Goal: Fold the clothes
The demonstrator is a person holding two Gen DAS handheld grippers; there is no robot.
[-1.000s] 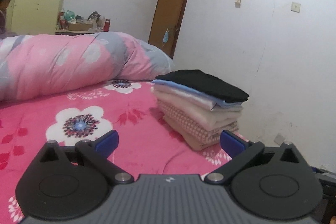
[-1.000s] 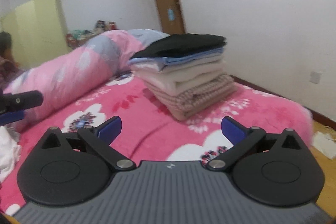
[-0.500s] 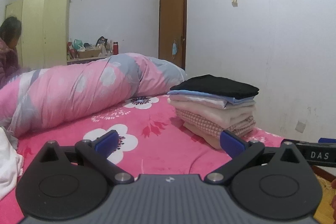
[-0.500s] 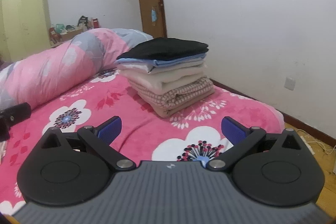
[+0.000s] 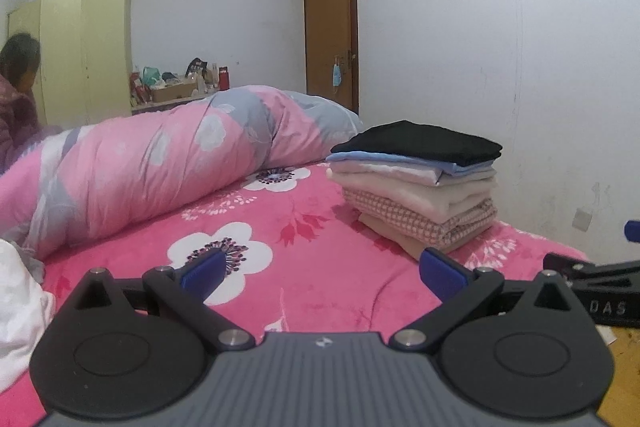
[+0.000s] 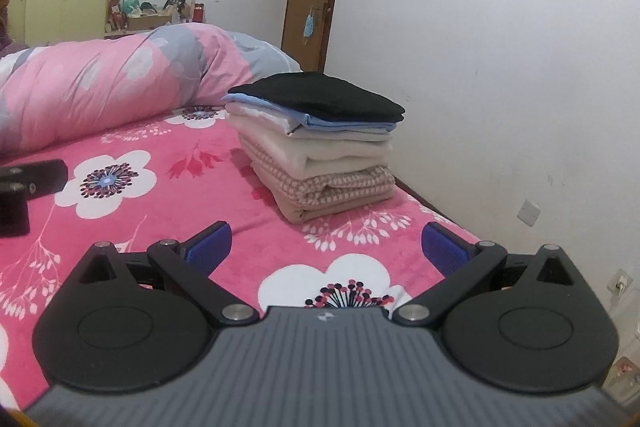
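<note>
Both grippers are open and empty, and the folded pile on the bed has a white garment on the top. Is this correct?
Not entirely. The top garment of the folded pile is black, not white, as the right wrist view shows. The rest holds: the left gripper and right gripper are open and empty, and the pile sits on the bed.

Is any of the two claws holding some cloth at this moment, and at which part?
Nothing is held. The left claw and the right claw are both open and empty above the bed; the stack of folded clothes lies untouched.
</note>
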